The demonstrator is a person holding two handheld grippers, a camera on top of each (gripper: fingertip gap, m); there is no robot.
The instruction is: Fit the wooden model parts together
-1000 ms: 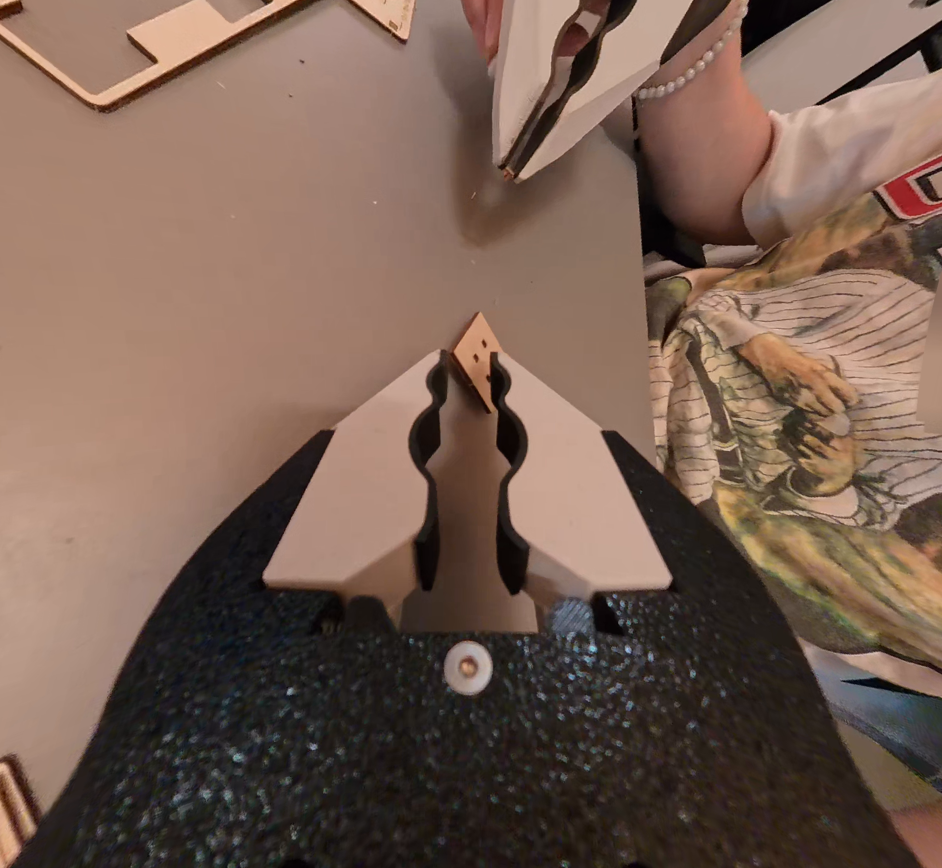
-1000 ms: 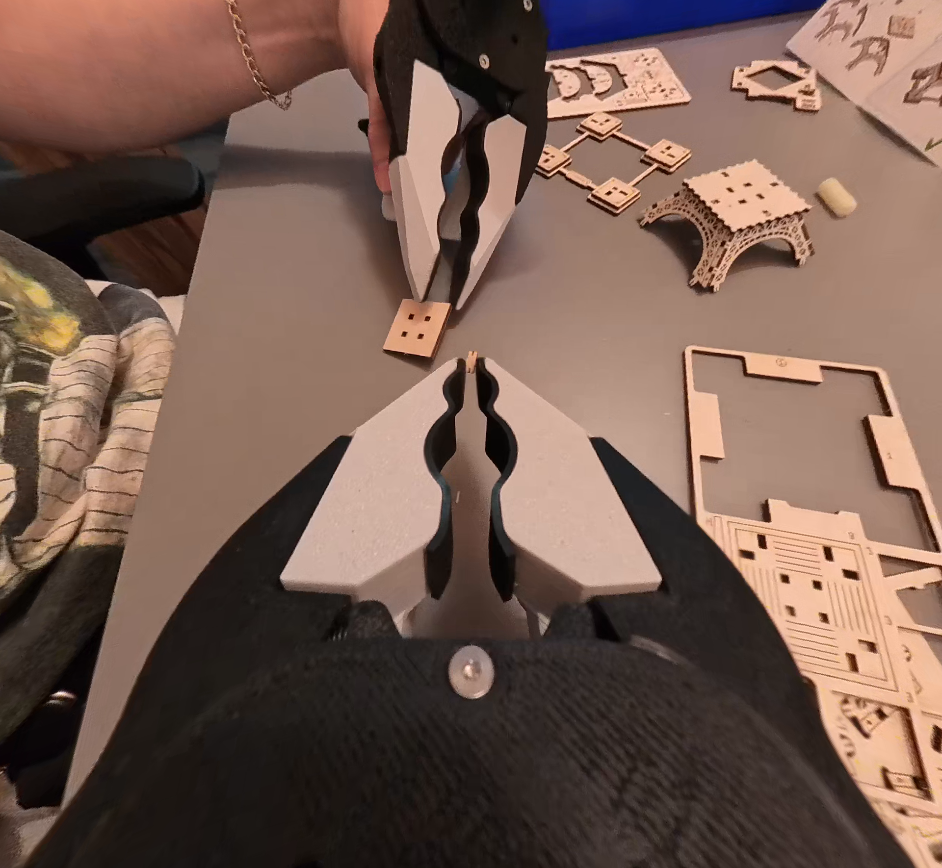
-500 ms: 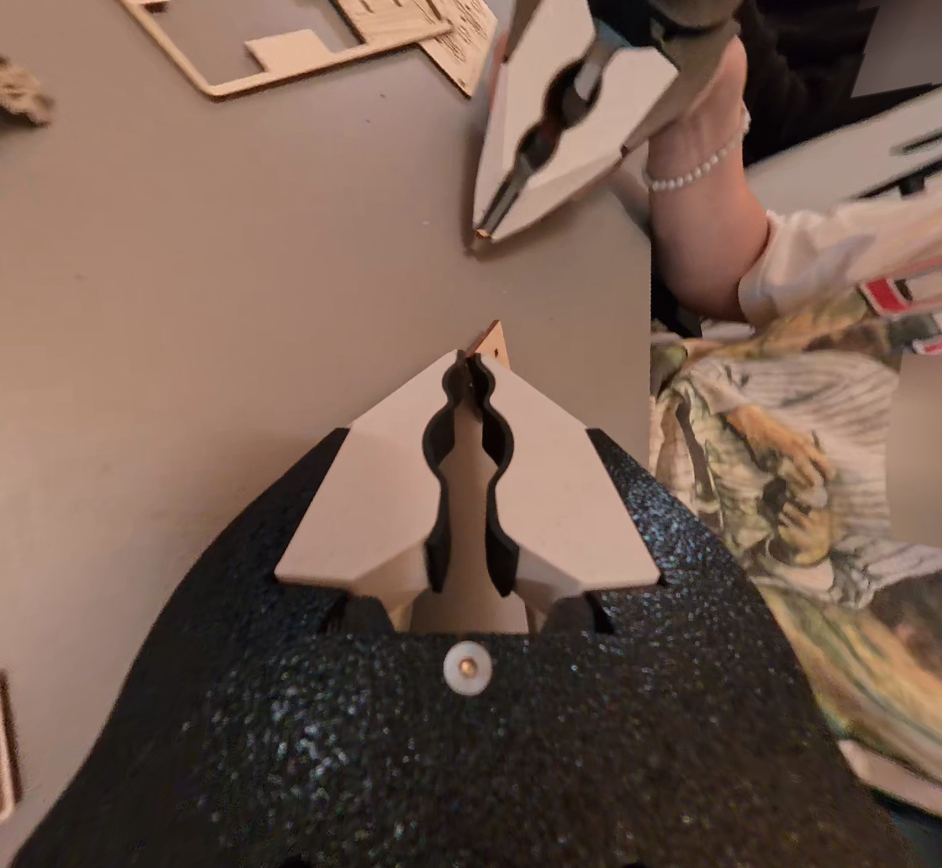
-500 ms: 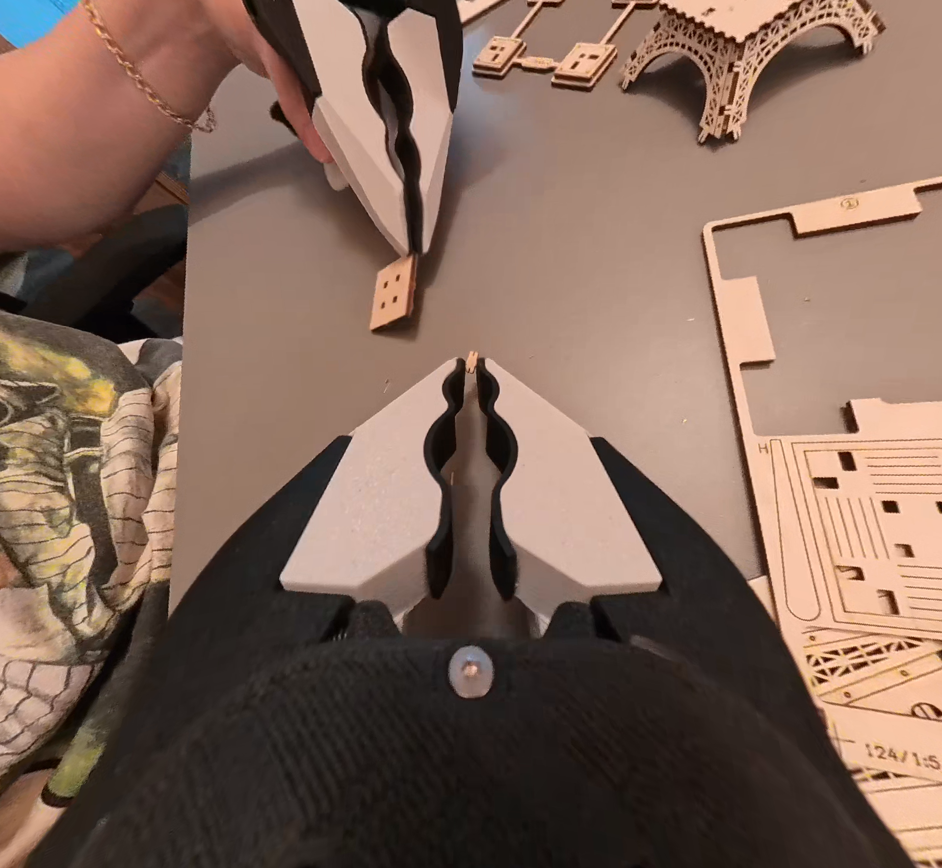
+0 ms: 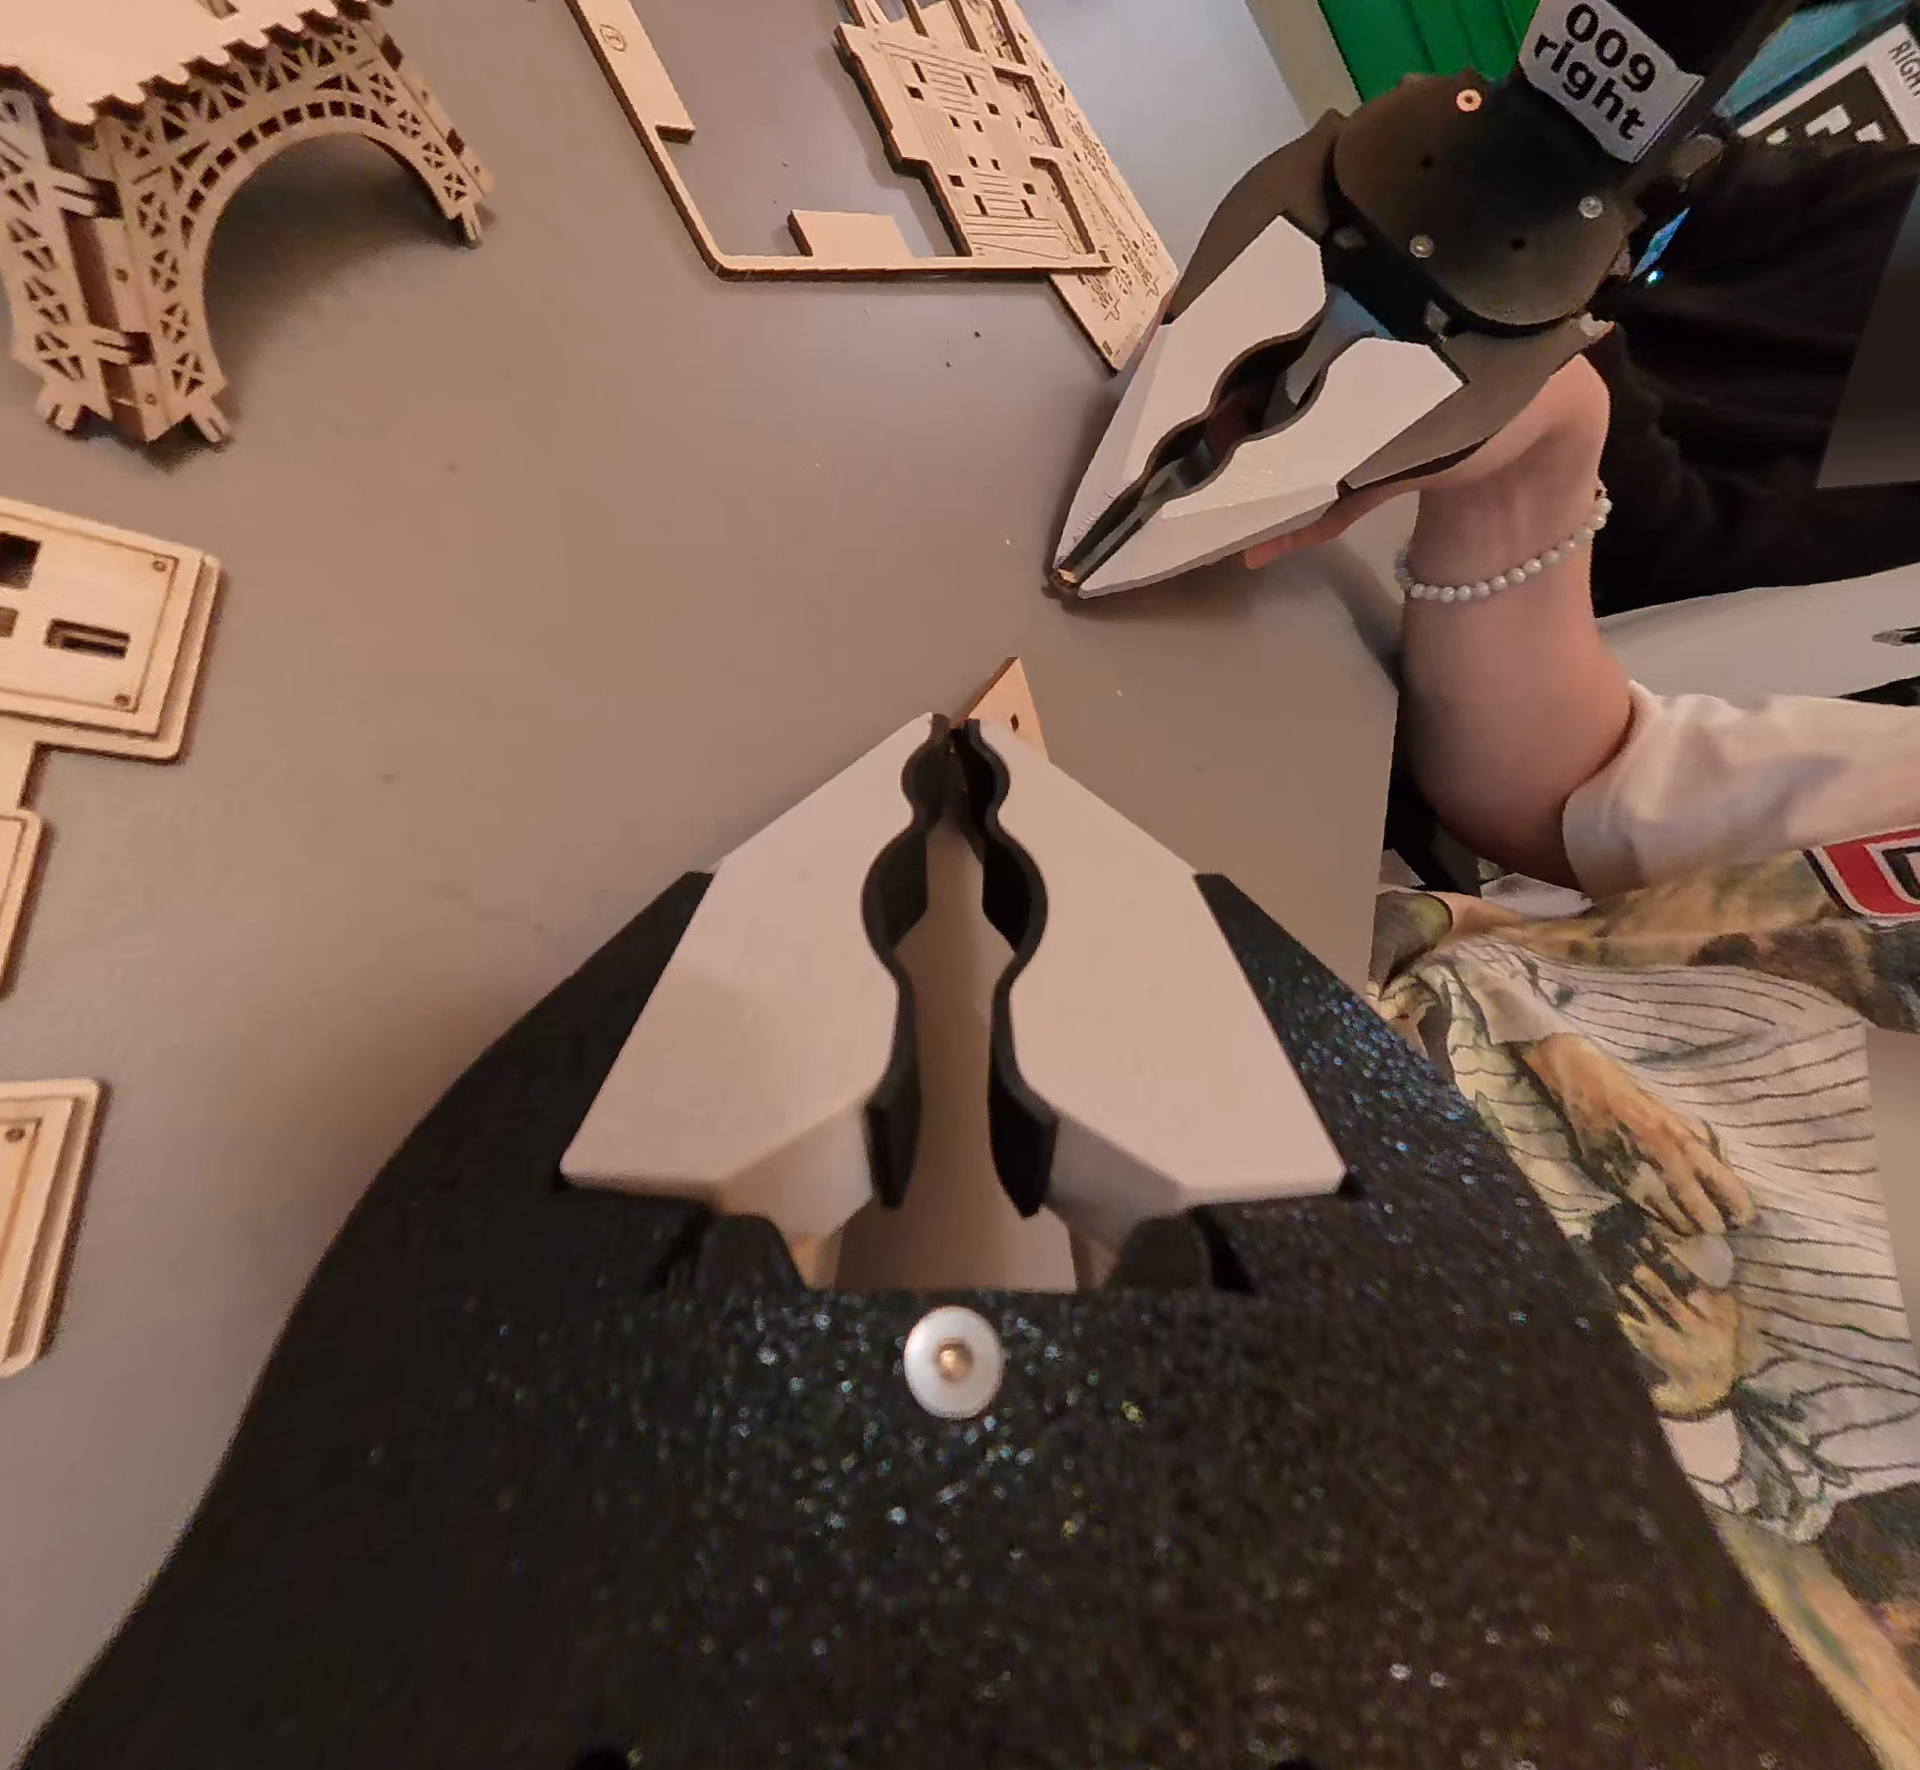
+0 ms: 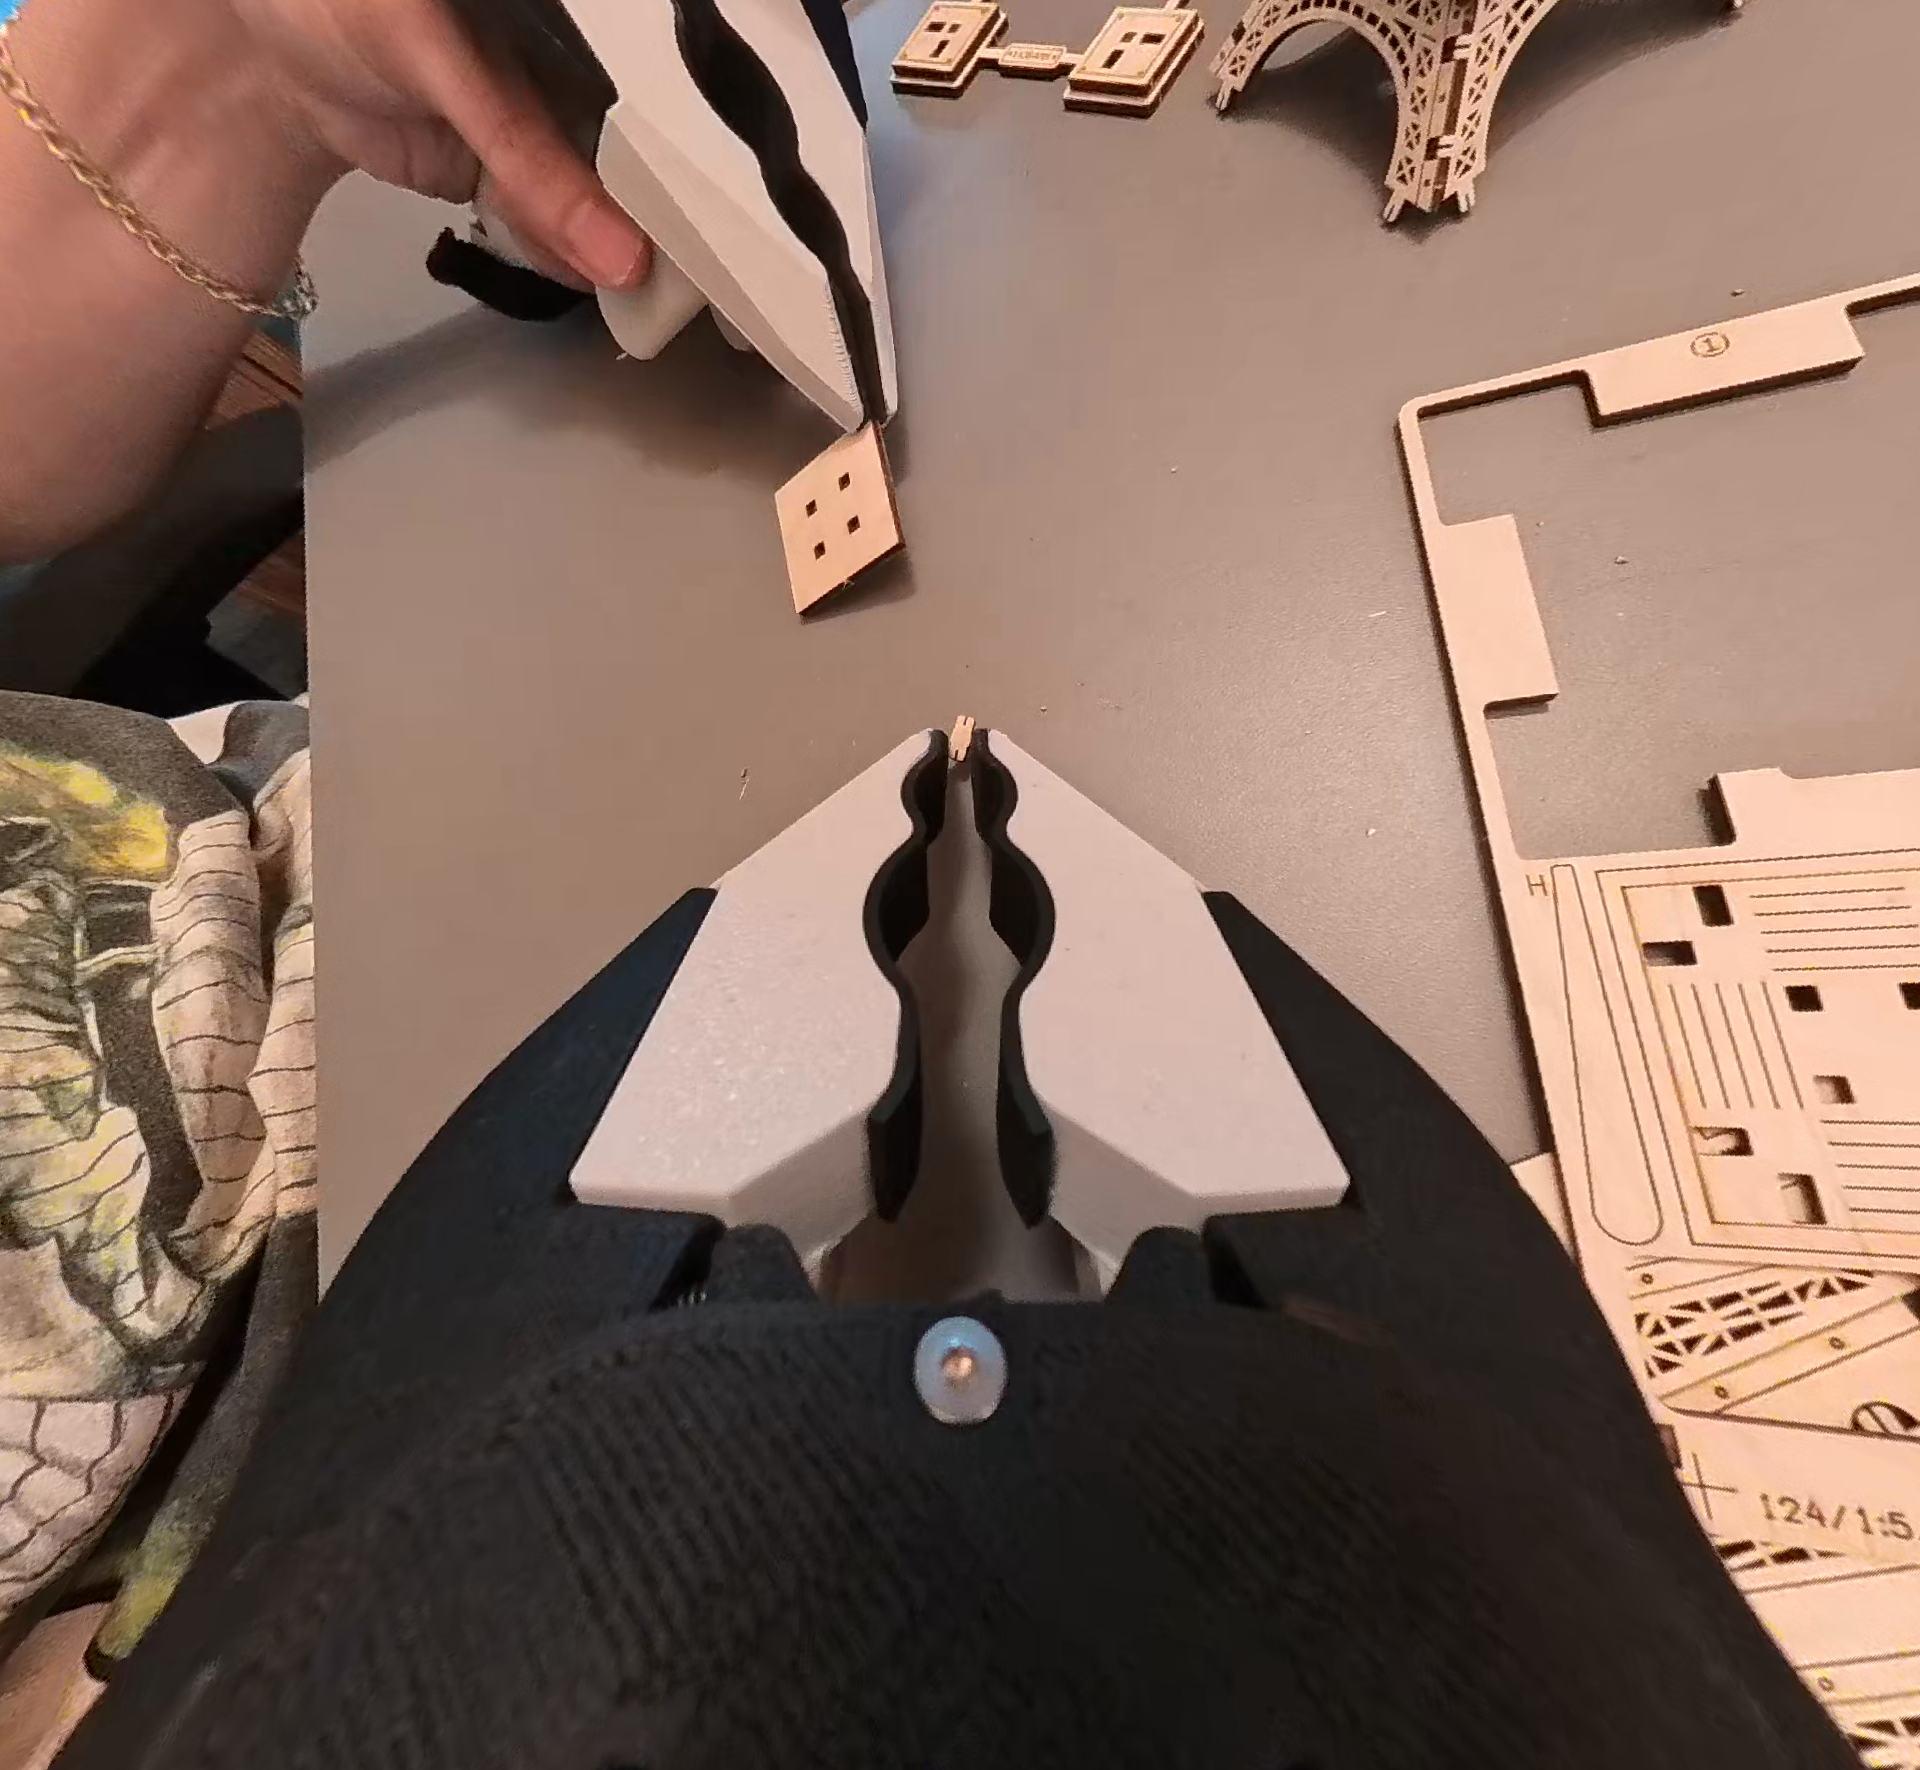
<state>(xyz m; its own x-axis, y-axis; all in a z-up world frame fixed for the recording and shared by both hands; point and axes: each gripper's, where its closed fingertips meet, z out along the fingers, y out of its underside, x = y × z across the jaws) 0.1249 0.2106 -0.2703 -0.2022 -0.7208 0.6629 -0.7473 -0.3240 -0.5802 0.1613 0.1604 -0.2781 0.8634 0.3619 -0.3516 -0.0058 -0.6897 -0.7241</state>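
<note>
Two hand-held grippers (image 5: 954, 733) (image 6: 966, 746), one four-holed wooden square (image 6: 840, 520).

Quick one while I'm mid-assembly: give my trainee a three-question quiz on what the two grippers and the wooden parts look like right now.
1. True or false: the left gripper grips the square four-hole plate by one edge.
2. What does the right gripper pinch? A) a tiny wooden peg B) the tower base C) nothing
3. Fill in: the parts sheet lies to the right gripper's ____.

Key: 1 true; 2 A; 3 right.
</note>
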